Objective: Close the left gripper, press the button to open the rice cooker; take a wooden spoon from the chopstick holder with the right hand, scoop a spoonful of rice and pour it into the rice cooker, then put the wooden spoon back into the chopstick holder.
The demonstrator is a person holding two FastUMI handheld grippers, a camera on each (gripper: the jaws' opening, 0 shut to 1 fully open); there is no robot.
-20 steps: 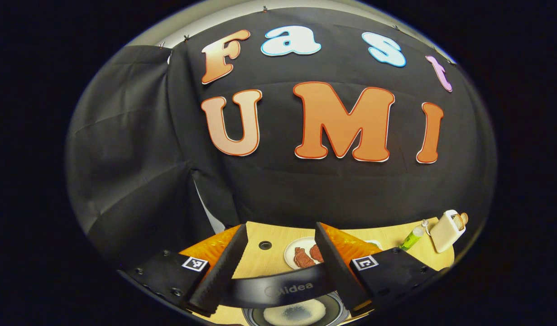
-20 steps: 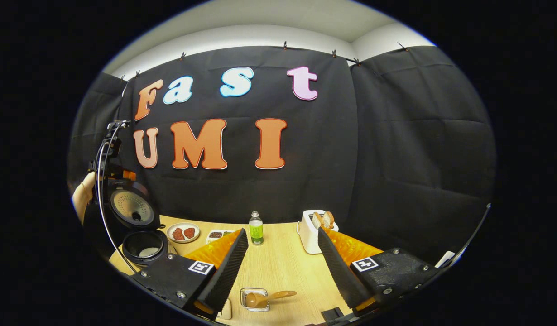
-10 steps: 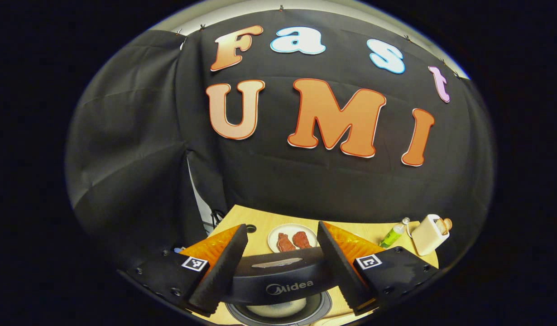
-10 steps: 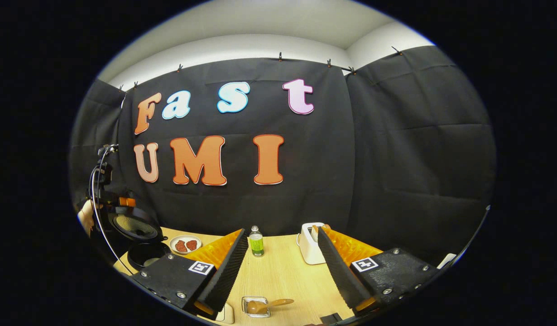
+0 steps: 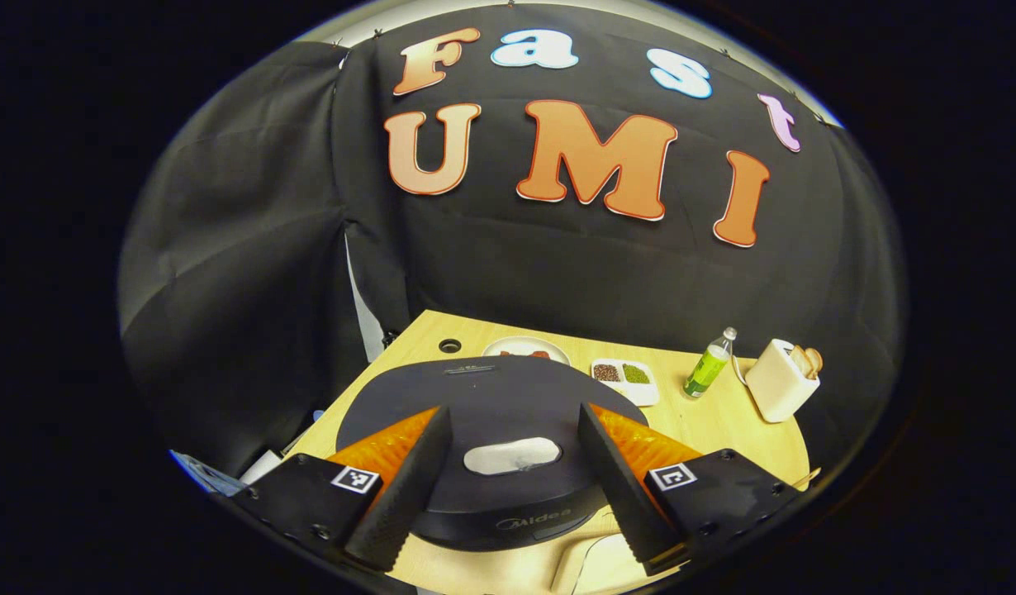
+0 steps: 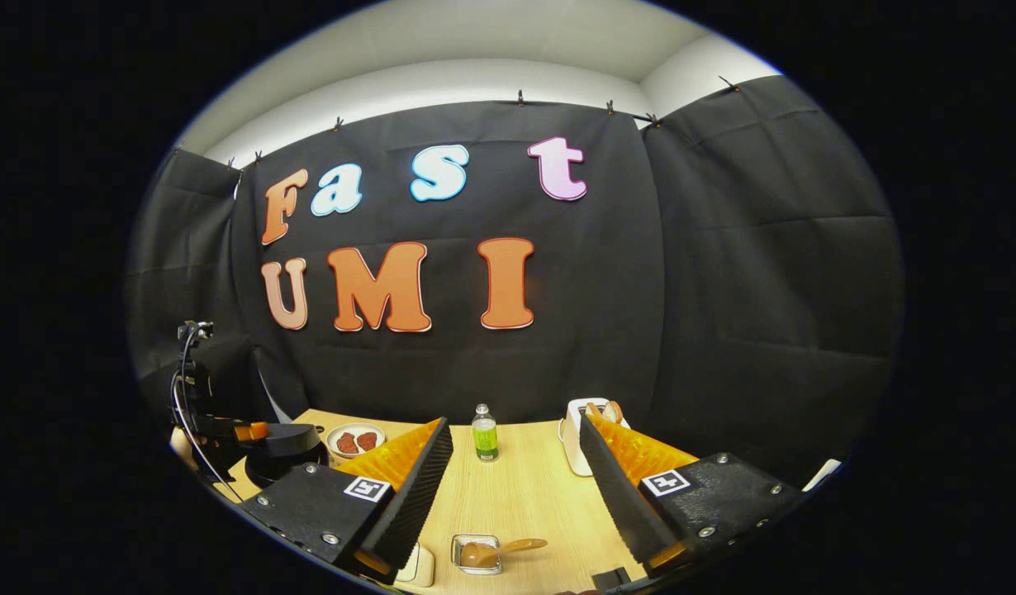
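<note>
Across the lower half of the left gripper view, the light wooden round-edged table (image 5: 723, 430) carries the black round rice cooker (image 5: 491, 405), whose lid lies down flat over the pot with a pale oval plate on top. The left gripper (image 5: 512, 471) hangs just above that lid, its two fingers spread wide apart at 7 and 5 o'clock of the oval plate, holding nothing; whether they touch the lid cannot be told. At 2 o'clock of the cooker stands a cream toaster (image 5: 779, 382) with bread slices, a green-labelled clear plastic bottle (image 5: 709, 365) just beside it, then a white two-part dish (image 5: 626, 377) of brown and green grains, and a white round plate (image 5: 526, 350) of red meat at 12 o'clock, partly behind the lid. In the right gripper view the right gripper (image 6: 515, 487) also has its fingers wide apart and empty above the table. Between them at 6 o'clock sits a small clear square container (image 6: 475, 552) with the brown wooden spoon (image 6: 496, 549) lying in it, bowl inside and handle pointing toward 3 o'clock over the rim.
</note>
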